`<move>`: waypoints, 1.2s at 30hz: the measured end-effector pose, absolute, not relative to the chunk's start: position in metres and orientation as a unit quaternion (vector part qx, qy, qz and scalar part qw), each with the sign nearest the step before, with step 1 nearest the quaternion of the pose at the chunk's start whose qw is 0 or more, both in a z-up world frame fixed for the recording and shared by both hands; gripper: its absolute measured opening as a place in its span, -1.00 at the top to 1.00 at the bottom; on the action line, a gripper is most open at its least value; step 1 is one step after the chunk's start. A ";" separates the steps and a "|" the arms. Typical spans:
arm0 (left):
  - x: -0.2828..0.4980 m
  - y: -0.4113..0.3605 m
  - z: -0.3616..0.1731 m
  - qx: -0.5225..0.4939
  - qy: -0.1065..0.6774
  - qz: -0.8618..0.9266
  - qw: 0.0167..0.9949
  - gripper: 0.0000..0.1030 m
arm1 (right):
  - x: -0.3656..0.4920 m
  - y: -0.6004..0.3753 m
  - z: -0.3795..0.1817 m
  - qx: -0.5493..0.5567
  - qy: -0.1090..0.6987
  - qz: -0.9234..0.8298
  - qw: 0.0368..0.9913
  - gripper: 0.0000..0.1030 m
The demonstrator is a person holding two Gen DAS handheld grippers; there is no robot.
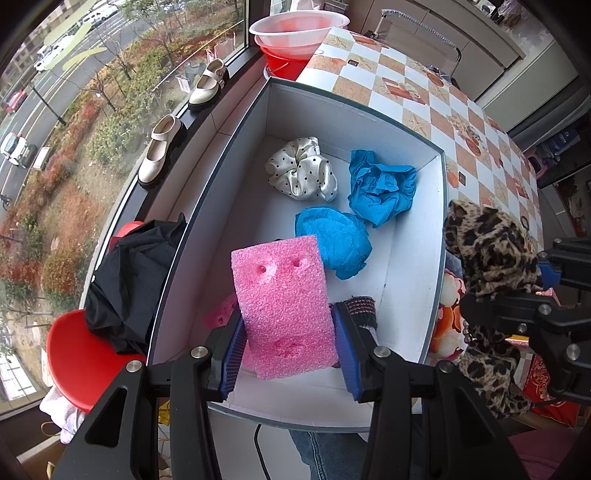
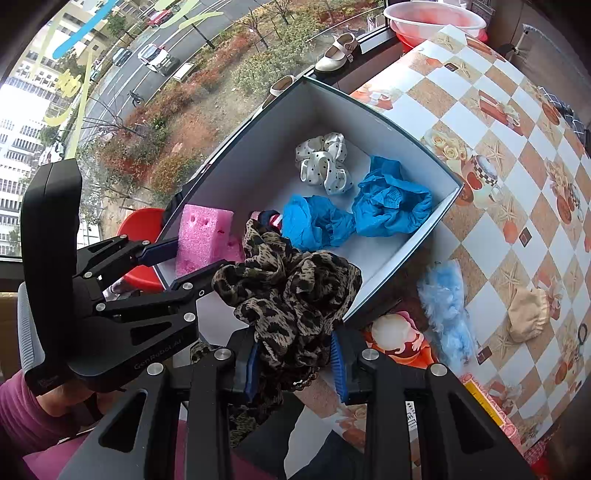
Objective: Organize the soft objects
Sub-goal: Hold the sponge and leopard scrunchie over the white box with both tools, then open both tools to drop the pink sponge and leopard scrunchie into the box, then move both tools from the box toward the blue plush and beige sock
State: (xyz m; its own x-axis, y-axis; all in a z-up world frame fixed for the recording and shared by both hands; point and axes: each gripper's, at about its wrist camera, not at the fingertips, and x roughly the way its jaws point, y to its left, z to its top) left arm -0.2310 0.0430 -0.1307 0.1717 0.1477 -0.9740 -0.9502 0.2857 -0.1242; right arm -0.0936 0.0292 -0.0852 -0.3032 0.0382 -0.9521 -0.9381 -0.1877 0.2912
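Note:
A white box (image 1: pixel 236 192) (image 2: pixel 266 162) with a dark rim stands on the table by the window. Inside lie a polka-dot scrunchie (image 1: pixel 301 170) (image 2: pixel 325 162), two crumpled blue cloths (image 1: pixel 380 188) (image 2: pixel 391 206) and a striped item (image 1: pixel 360 308). My left gripper (image 1: pixel 291 343) is shut on a pink foam block (image 1: pixel 284 302) (image 2: pixel 201 236), held upright over the box's near end. My right gripper (image 2: pixel 295 363) is shut on a leopard-print scrunchie (image 2: pixel 291 295) (image 1: pixel 487 258), held just above the box's right rim.
On the checkered tablecloth (image 2: pixel 480 155) to the right lie a light blue fluffy piece (image 2: pixel 447 306), a beige pouch (image 2: pixel 528 314) and a white ball (image 2: pixel 391 330). A red chair (image 1: pixel 81 358) with black cloth (image 1: pixel 133 280) stands left. Shoes (image 1: pixel 162 147) sit on the sill, basins (image 1: pixel 295 33) behind.

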 end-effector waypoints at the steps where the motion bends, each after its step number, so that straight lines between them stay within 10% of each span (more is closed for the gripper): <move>1: -0.231 0.044 -0.131 -0.417 0.482 0.428 0.641 0.05 | -0.094 0.031 -0.085 -0.444 0.506 0.629 0.388 0.39; 12: -0.232 0.048 -0.133 -0.414 0.487 0.431 0.637 0.04 | -0.104 0.050 -0.088 -0.450 0.496 0.633 0.388 0.39; 16: -0.234 0.049 -0.133 -0.411 0.493 0.443 0.626 -0.24 | -0.103 0.058 -0.087 -0.447 0.493 0.633 0.396 0.37; 21: -0.238 0.052 -0.138 -0.444 0.493 0.425 0.616 -0.54 | -0.095 0.066 -0.080 -0.429 0.496 0.631 0.414 -0.18; 25: -0.236 0.054 -0.147 -0.471 0.503 0.406 0.600 -0.54 | -0.082 0.068 -0.074 -0.423 0.499 0.616 0.438 -0.99; 36: -0.163 0.060 -0.090 -0.446 0.491 0.310 0.681 -0.59 | 0.044 0.028 -0.047 -0.335 0.591 0.552 0.484 -0.99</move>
State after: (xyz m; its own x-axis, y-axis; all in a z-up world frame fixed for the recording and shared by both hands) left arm -0.1632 0.0596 -0.0898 0.3254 -0.0162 -0.9454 -0.8605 0.4093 -0.3032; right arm 0.0443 0.0282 -0.0468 -0.3077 0.1376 -0.9415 -0.9297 0.1667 0.3283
